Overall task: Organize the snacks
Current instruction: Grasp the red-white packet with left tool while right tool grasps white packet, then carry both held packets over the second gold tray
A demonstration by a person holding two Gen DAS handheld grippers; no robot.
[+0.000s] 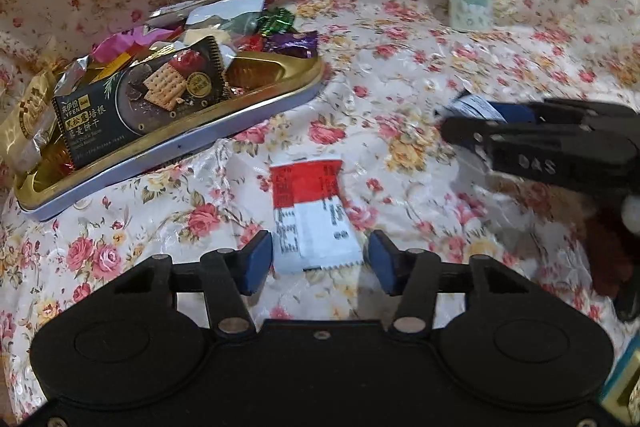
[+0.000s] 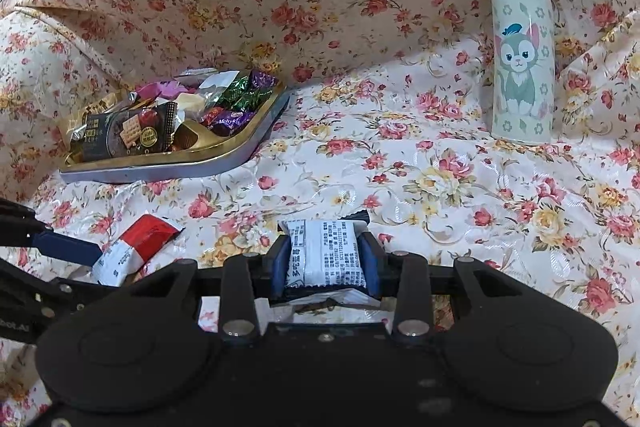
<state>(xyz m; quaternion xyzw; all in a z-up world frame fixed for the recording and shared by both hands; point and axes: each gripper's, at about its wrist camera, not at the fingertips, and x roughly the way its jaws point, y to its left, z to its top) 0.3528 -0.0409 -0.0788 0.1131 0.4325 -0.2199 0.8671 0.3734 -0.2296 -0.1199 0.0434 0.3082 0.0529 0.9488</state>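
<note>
With my right fingers [image 2: 325, 259] clamped on a white snack packet [image 2: 326, 253] and my left fingers [image 1: 320, 261] open astride the red-and-white packet [image 1: 310, 215] on the table, the next move, I judge, is gripping it for the far-left tray [image 1: 256, 103].

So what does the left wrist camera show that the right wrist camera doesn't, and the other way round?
Only the left wrist view shows the left gripper head-on, open around the red-and-white snack packet, pads not touching it, plus a teal-and-cream box corner. Only the right wrist view shows the right gripper shut on a white printed snack packet, and the grey cap of the cat-print bottle. Both show the gold-rimmed tin tray of snacks and the floral tablecloth.
</note>
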